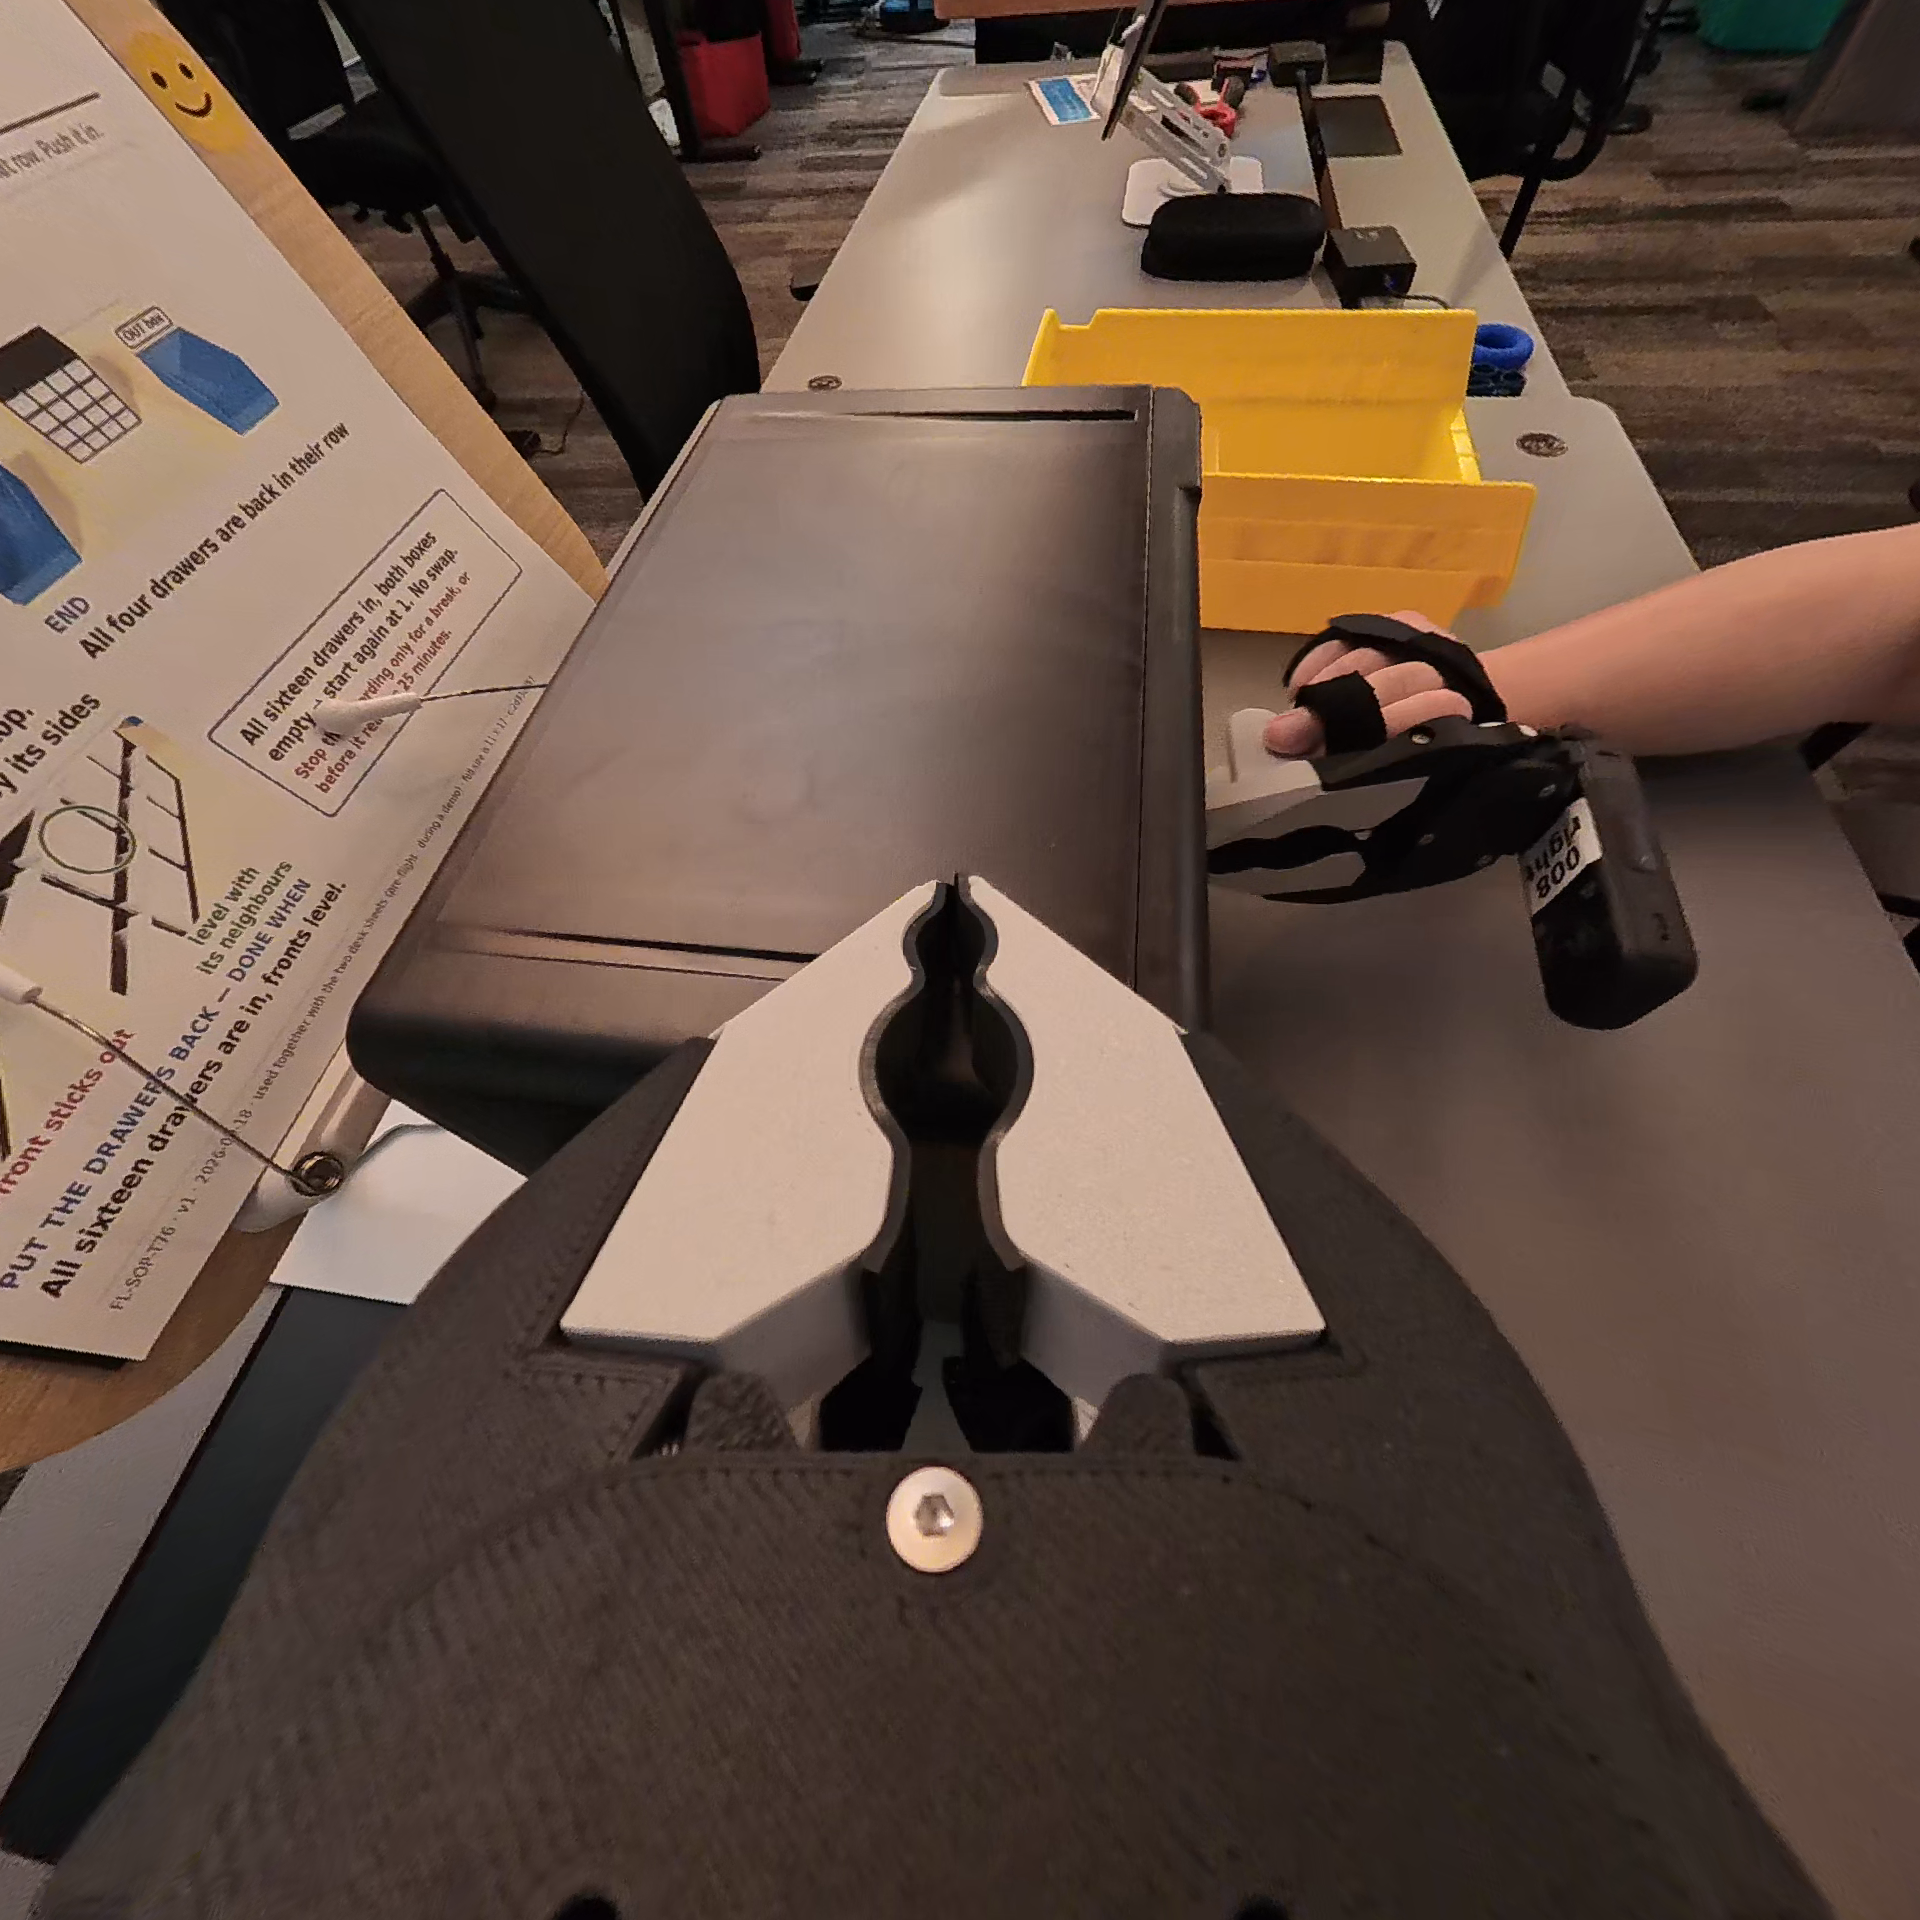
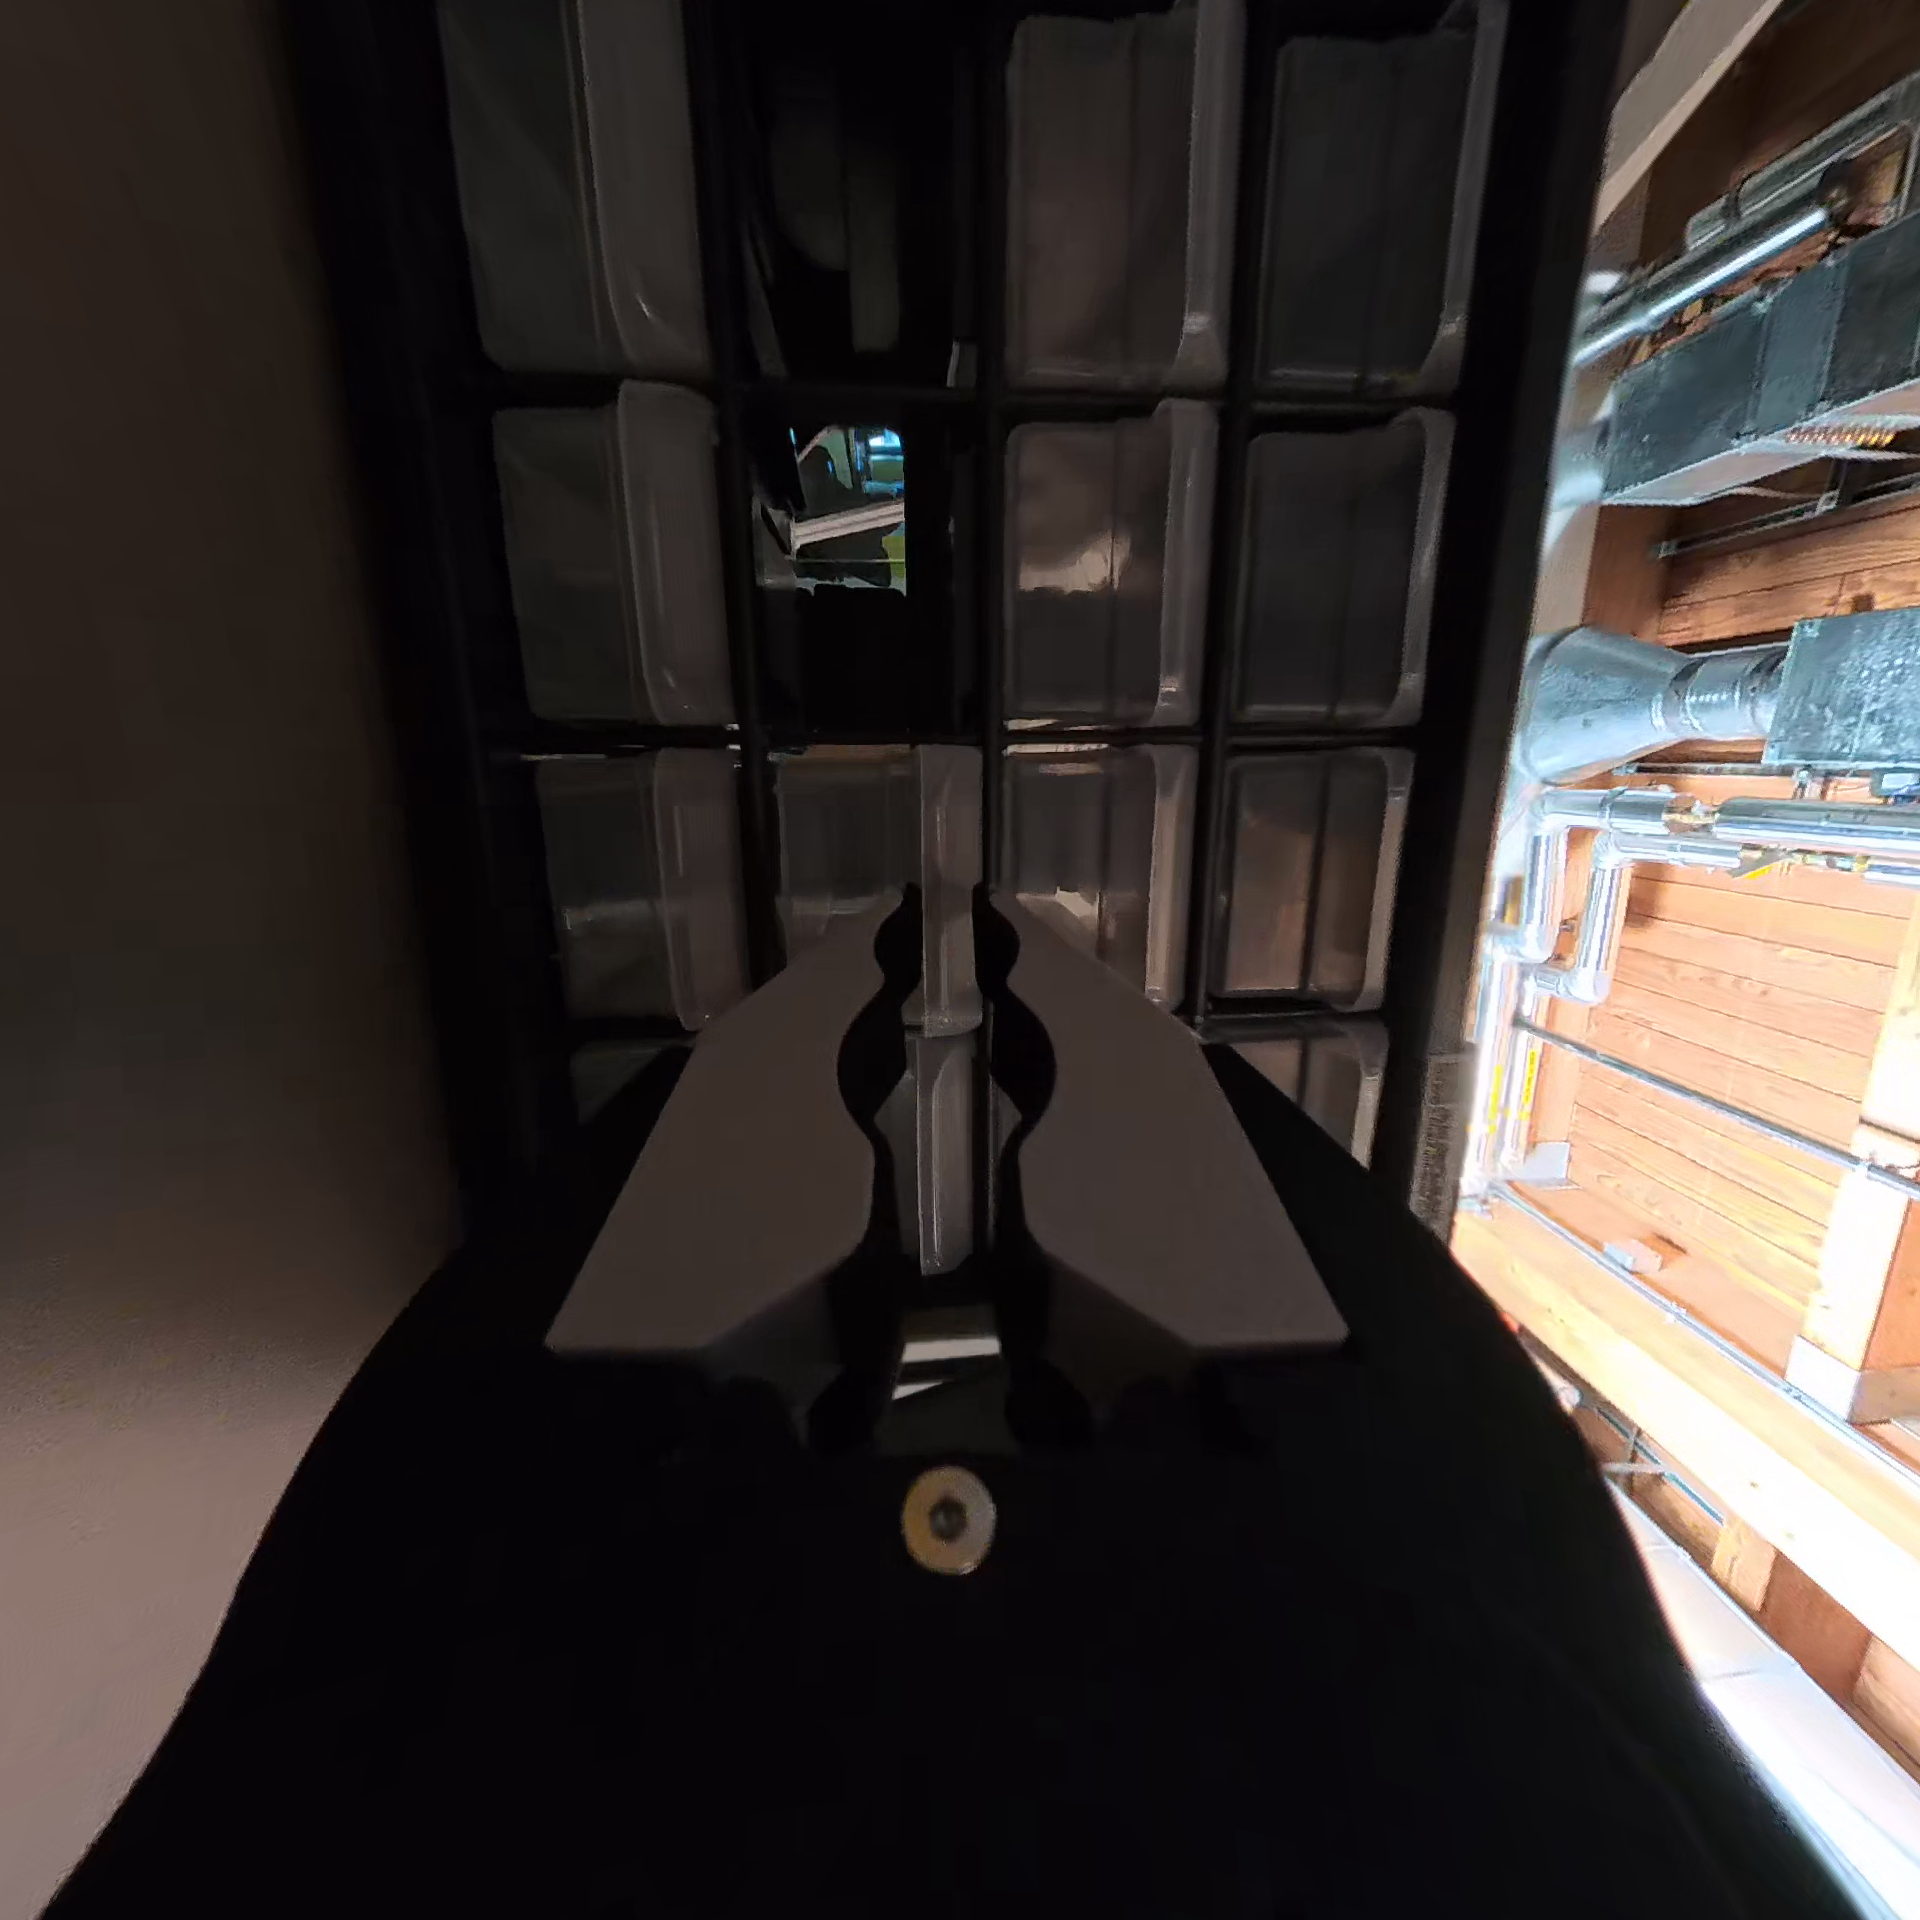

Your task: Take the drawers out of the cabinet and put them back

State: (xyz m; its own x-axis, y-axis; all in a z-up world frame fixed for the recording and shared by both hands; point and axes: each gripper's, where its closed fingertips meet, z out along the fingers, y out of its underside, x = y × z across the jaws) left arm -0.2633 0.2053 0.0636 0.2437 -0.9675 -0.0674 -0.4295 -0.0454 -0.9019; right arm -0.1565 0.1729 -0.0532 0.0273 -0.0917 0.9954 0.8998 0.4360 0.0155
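Note:
The black cabinet (image 1: 831,675) stands on the grey table, and I see its top in the left wrist view. My left gripper (image 1: 954,885) is shut and empty, with its tips over the near edge of that top. A hand holds my right gripper (image 1: 1231,821) at the cabinet's front side. In the right wrist view the cabinet front (image 2: 987,727) is a grid of clear drawers. My right gripper (image 2: 948,896) is shut on the handle tab (image 2: 945,977) of one clear drawer (image 2: 847,831). Two slots beyond it in the same line, one (image 2: 831,644) and another (image 2: 831,156), hold no drawer.
A yellow bin (image 1: 1340,488) stands right behind the cabinet. An instruction sheet on a wooden board (image 1: 208,623) leans at the left, close to the cabinet. A black case (image 1: 1231,234) and small devices lie farther back. The grey table (image 1: 1455,1247) runs along the right. There is about 15 cm between the tips of the two grippers.

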